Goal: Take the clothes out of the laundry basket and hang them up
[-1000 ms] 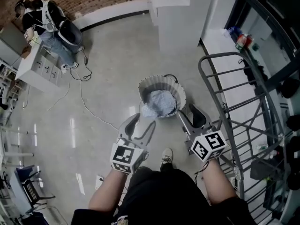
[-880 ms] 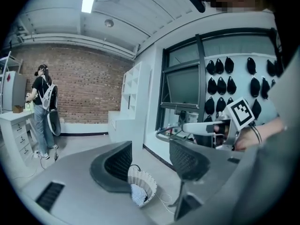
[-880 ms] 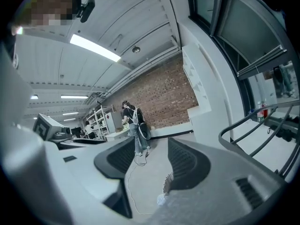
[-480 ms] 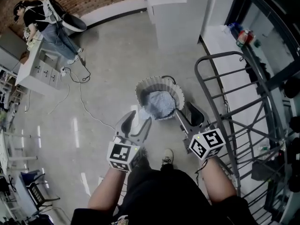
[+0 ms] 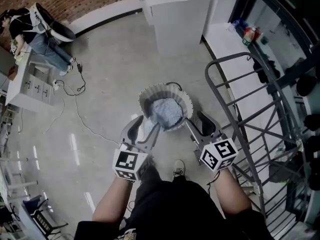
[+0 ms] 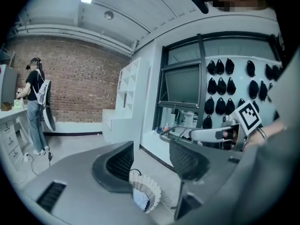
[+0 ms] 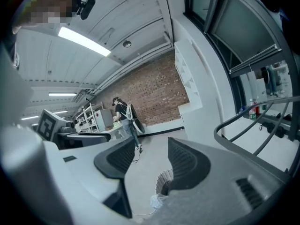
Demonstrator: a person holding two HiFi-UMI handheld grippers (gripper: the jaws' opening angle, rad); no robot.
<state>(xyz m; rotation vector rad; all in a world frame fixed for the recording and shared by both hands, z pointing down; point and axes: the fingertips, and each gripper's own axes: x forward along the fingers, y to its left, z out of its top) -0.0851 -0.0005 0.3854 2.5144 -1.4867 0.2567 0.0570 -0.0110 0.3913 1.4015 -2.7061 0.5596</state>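
Laundry basket (image 5: 145,95) flanked by left gripper (image 5: 145,129), right gripper (image 5: 196,125).

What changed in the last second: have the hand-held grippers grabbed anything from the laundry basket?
Both edged forward toward the laundry basket: the left hand-held gripper now overlaps its near rim in the head view, the right hand-held gripper is beside it. Nothing was taken hold of; both pairs of jaws stay apart and empty. The pale blue clothes remain in the basket.
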